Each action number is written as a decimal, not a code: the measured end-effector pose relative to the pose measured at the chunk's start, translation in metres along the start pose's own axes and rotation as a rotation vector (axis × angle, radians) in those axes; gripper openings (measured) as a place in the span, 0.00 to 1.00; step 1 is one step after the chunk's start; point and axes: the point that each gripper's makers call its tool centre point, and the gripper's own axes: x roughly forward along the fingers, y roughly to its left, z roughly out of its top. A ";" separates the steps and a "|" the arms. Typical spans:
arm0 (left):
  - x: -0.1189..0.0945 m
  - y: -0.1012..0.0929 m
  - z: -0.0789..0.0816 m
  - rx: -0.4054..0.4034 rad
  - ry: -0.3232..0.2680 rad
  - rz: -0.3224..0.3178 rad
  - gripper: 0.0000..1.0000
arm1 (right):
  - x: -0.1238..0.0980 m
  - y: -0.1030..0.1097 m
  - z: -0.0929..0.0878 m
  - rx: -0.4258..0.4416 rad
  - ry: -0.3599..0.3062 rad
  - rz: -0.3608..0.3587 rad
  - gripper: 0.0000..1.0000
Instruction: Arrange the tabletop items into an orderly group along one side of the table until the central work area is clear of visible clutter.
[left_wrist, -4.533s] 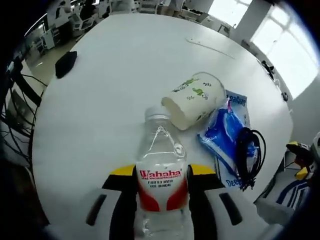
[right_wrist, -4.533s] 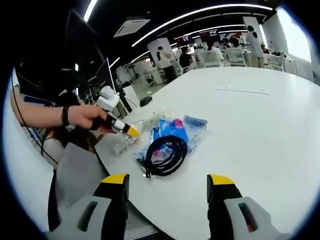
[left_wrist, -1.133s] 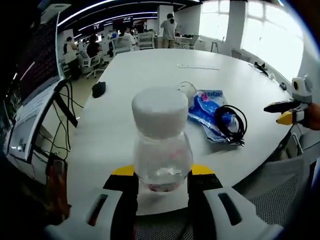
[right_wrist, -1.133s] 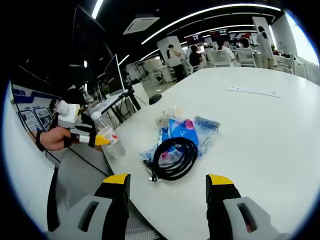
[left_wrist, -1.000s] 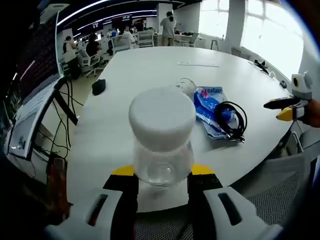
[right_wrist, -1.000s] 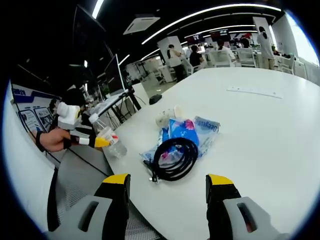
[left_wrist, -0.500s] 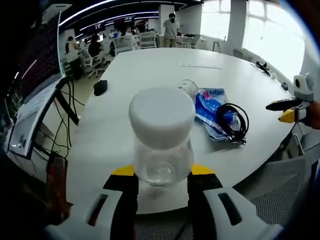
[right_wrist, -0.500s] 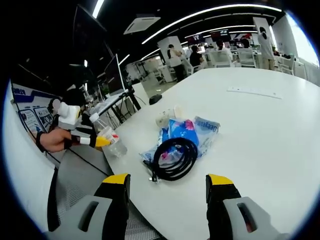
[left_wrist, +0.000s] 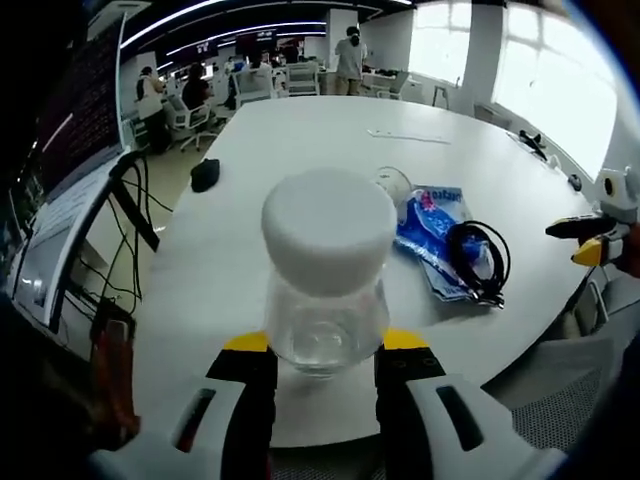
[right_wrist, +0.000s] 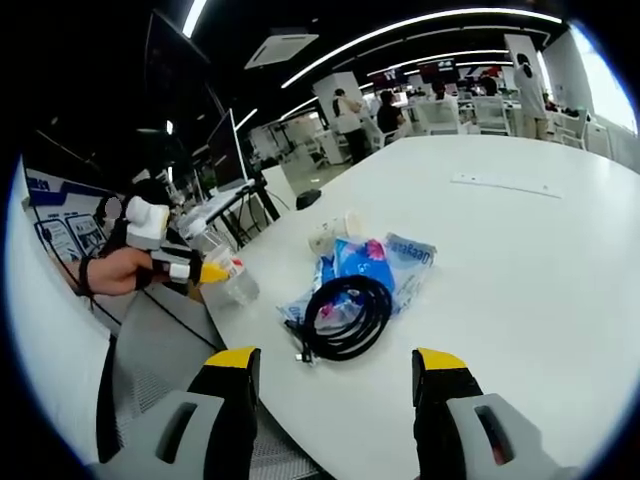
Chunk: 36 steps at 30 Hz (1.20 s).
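A clear water bottle (left_wrist: 326, 300) with a white cap stands upright between the jaws of my left gripper (left_wrist: 325, 343), which is shut on it near the white table's (left_wrist: 280, 130) near edge. In the right gripper view a hand holds that gripper (right_wrist: 195, 271) and the bottle (right_wrist: 238, 285) at the table's left edge. Farther in lie a tipped paper cup (left_wrist: 393, 183), a blue packet (left_wrist: 432, 222) and a coiled black cable (left_wrist: 478, 262) partly on the packet. My right gripper (right_wrist: 336, 362) hangs open off the table's edge, nothing between its jaws.
A black mouse (left_wrist: 205, 175) lies at the table's left side and a thin white strip (left_wrist: 405, 137) farther back. Cables and a monitor stand (left_wrist: 130, 200) are off the left edge. Chairs, desks and people fill the room behind.
My left gripper has carried the bottle a little closer in over the table's edge. The right gripper has stayed still and open.
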 end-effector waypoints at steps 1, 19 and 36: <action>0.002 0.001 0.002 -0.003 -0.004 0.001 0.37 | 0.000 0.000 0.000 -0.001 0.000 0.000 0.63; 0.025 0.019 0.030 -0.052 -0.040 0.022 0.37 | -0.001 -0.001 0.001 0.004 0.008 -0.012 0.63; 0.063 0.040 0.075 -0.127 -0.107 0.048 0.37 | -0.003 0.000 -0.002 0.004 0.029 -0.013 0.63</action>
